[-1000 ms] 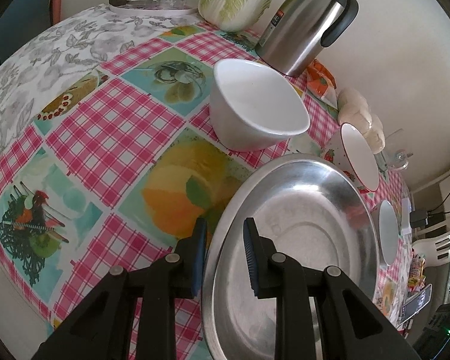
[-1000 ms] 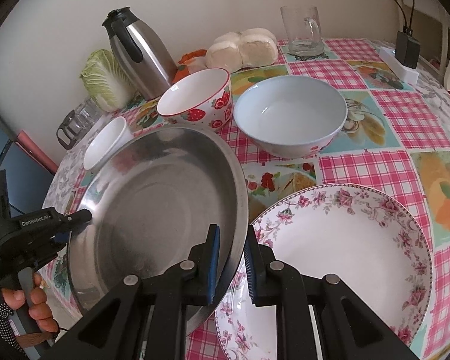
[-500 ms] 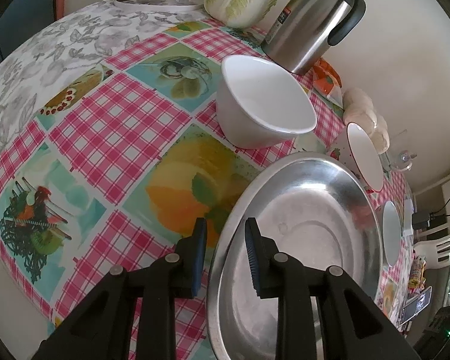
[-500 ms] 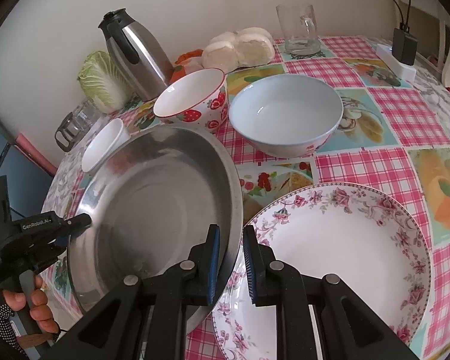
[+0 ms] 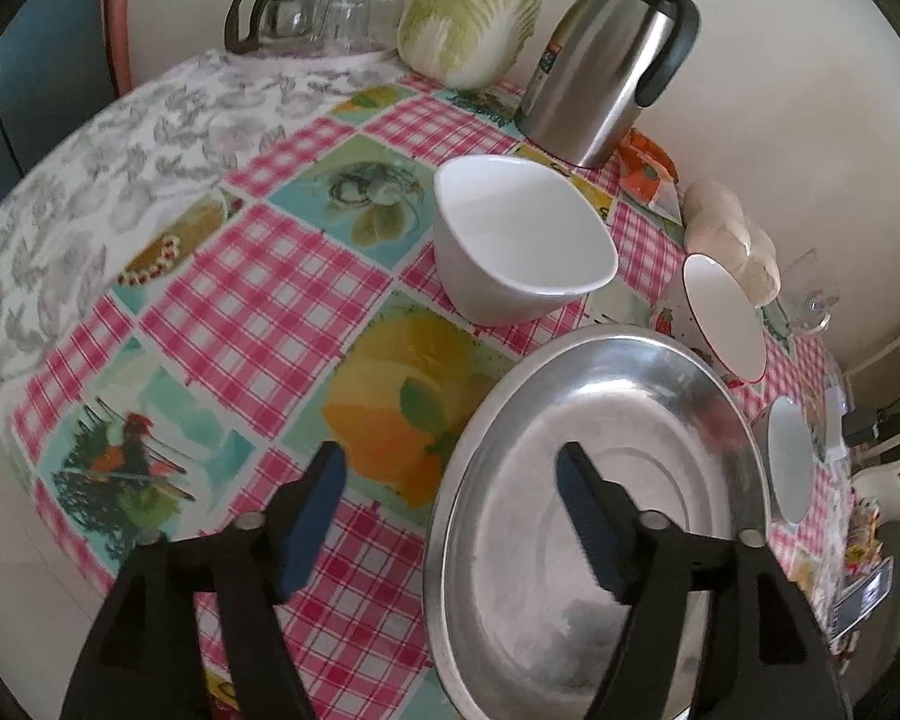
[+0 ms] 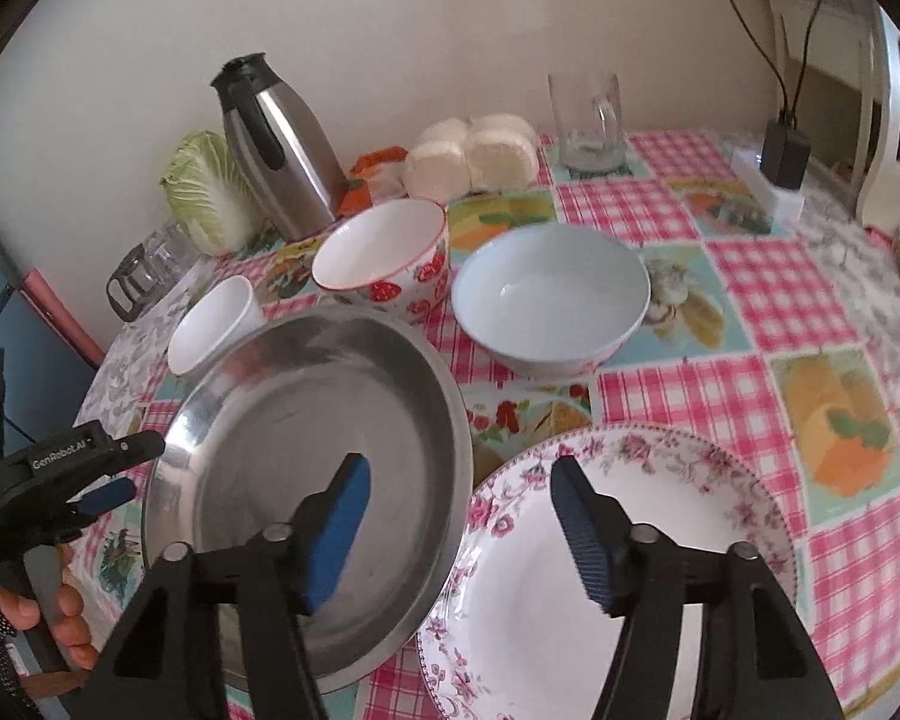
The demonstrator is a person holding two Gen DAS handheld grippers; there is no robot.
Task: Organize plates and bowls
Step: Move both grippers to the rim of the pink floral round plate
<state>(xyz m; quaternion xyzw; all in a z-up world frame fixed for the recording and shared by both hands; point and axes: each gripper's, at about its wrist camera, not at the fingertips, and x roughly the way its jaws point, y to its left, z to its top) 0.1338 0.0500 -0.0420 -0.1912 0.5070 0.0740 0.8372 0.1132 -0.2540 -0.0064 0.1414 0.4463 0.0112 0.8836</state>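
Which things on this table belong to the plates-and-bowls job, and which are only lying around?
For the job: steel plate, floral plate, pale blue bowl, strawberry bowl, small white bowl.

Lying about: thermos, cabbage, glass mug, white buns.

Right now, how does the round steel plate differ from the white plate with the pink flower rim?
The round steel plate is bare shiny metal, while the white plate with the pink flower rim is white with a pink rose border. The steel plate has a flat floor and a raised rim; the floral plate dips in a shallow curve. The steel plate's edge overlaps the floral plate's rim. Both are round, empty, and lie on the checked tablecloth.
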